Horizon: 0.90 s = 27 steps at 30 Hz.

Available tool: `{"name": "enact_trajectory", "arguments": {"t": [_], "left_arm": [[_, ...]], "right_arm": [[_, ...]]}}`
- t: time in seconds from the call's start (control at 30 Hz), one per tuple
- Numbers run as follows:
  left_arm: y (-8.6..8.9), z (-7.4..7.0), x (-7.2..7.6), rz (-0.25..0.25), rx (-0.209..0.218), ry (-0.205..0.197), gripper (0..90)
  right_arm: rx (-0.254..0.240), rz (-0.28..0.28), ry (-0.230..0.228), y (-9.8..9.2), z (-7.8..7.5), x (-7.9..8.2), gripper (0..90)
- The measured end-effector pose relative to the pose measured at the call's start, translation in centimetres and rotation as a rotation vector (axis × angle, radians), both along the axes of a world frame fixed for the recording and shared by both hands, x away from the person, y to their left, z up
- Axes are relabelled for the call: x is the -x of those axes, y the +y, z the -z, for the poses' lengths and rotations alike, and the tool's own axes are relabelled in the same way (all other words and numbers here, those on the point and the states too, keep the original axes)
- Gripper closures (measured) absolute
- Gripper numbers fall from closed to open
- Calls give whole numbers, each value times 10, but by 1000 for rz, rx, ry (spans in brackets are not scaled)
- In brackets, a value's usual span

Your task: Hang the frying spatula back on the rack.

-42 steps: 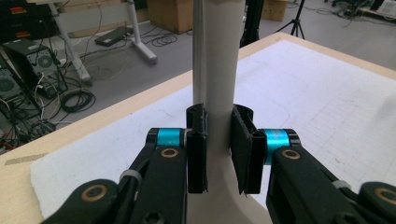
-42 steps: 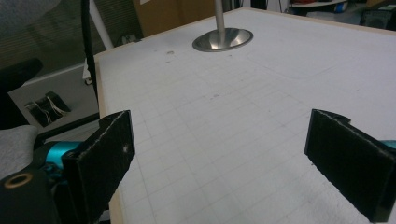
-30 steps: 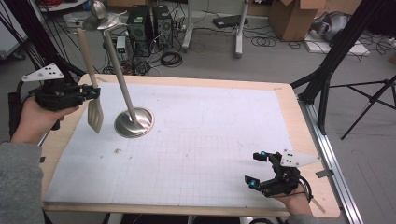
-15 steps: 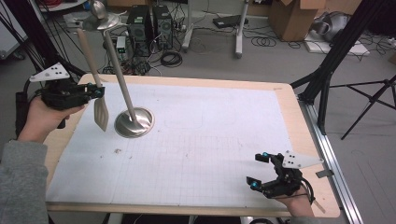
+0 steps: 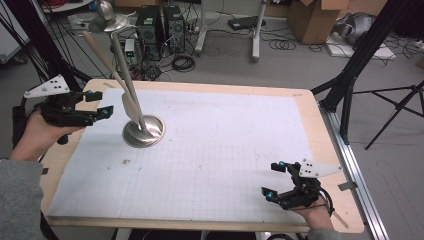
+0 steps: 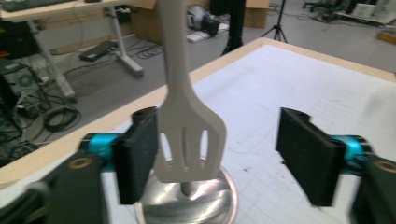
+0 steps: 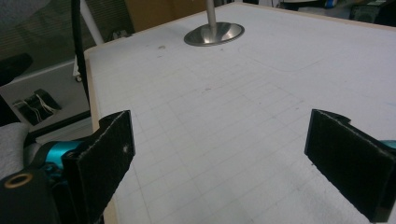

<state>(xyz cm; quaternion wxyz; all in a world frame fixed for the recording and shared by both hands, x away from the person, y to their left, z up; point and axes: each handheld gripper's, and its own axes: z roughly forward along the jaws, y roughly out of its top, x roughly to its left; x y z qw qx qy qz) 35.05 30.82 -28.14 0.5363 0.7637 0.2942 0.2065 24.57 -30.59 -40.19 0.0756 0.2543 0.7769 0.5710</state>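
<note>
A beige slotted spatula (image 5: 131, 107) hangs by its handle from the top of a metal stand (image 5: 144, 131) with a round base, its blade low against the pole. My left gripper (image 5: 99, 103) is just left of it. Its jaws have just been opening and now stand open. In the left gripper view the spatula blade (image 6: 189, 135) hangs between the jaws of the left gripper (image 6: 217, 158), close by the left pad and well apart from the right one. My right gripper (image 5: 273, 180) rests open near the table's front right, with nothing between its jaws (image 7: 224, 158).
A white grid mat (image 5: 225, 150) covers the wooden table (image 5: 320, 130). The stand's base (image 7: 214, 33) is far off in the right gripper view. Tripod legs (image 5: 350, 90) stand past the right edge, with cables and computer cases (image 5: 160, 25) on the floor behind.
My left gripper's jaws have opened and let go of the spatula blade. The blade has swung right, to the stand's pole. My right gripper has not moved.
</note>
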Motion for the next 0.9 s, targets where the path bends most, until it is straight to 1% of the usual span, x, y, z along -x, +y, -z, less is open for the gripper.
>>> {"name": "enact_trajectory", "arguments": {"t": [0.07,0.1,0.2,0.23,0.3,0.37,0.47,0.57,0.67,0.77,0.83,0.9], "left_arm": [[-2,2,2,4,-13,14,191],[-3,3,4,4,-13,20,189],[-4,5,9,32,-2,46,185],[-4,6,10,27,-4,46,166],[-5,9,12,24,-2,45,162],[-6,11,16,21,9,40,163],[-9,16,20,17,12,32,163],[-15,22,26,17,29,19,163],[-23,29,34,42,46,2,163],[-29,35,39,49,27,-5,162],[-32,41,43,51,27,-8,157],[-34,46,48,41,33,-34,153]], "right_arm": [[1,-4,1,1,0,-2,76],[1,-7,0,2,0,-2,76],[2,-14,7,4,0,-5,76],[-1,-14,5,4,0,-7,76],[-6,-15,0,5,0,-9,76],[-12,-18,2,6,0,-11,76],[-14,-23,0,6,1,-13,76],[-22,-25,-1,6,1,-14,76],[-28,-21,0,6,0,-16,76],[-32,-22,-1,6,0,-18,76],[-42,-22,-3,7,0,-19,76],[-46,-22,-8,7,0,-20,76]]}}
